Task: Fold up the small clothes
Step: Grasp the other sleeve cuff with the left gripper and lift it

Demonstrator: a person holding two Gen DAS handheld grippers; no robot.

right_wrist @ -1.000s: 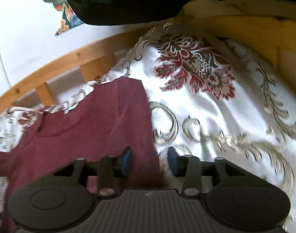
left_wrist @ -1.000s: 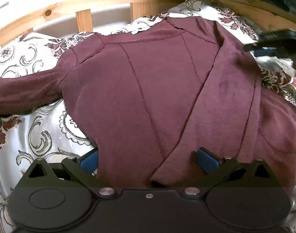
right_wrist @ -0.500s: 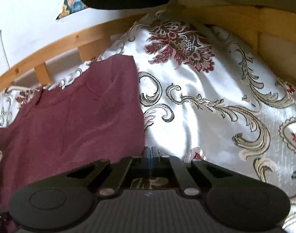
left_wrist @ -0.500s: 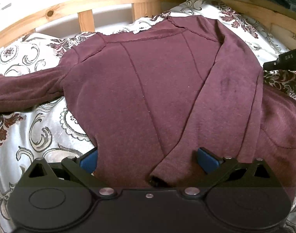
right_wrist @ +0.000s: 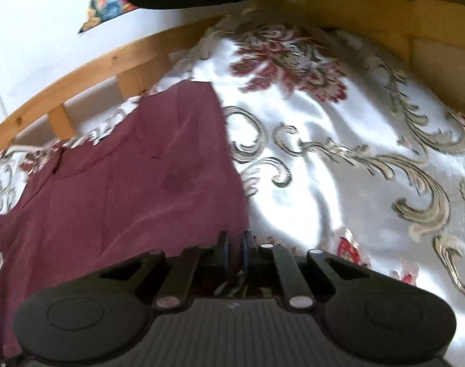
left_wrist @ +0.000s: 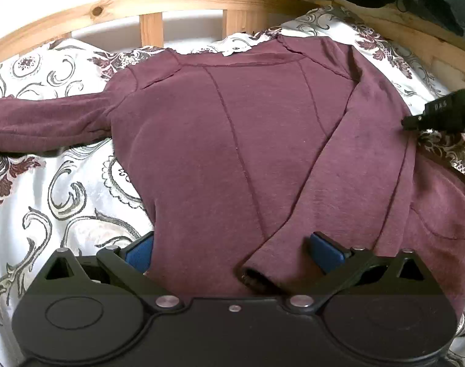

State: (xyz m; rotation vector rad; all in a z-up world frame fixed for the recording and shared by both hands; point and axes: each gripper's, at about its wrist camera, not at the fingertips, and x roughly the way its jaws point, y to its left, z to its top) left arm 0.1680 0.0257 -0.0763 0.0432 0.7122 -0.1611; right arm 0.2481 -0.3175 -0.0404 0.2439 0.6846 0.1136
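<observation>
A maroon long-sleeved top (left_wrist: 226, 140) lies spread on a floral bedspread (left_wrist: 64, 189). Its right sleeve (left_wrist: 333, 183) is folded diagonally across the body, cuff (left_wrist: 257, 275) near my left gripper. Its left sleeve (left_wrist: 43, 122) lies stretched out to the left. My left gripper (left_wrist: 232, 250) is open, its blue pads either side of the hem and cuff. My right gripper (right_wrist: 235, 247) hovers at the top's right edge (right_wrist: 125, 189), jaws nearly together with a thin gap and nothing between them; its body shows in the left wrist view (left_wrist: 440, 113).
A wooden bed rail (left_wrist: 183, 3) with slats runs along the far side, against a white wall. Another wooden rail (right_wrist: 415, 18) borders the right. Bare bedspread (right_wrist: 354, 153) lies right of the top.
My right gripper closed from open to nearly shut and drew back off the top's right edge. My left gripper stayed open at the hem.
</observation>
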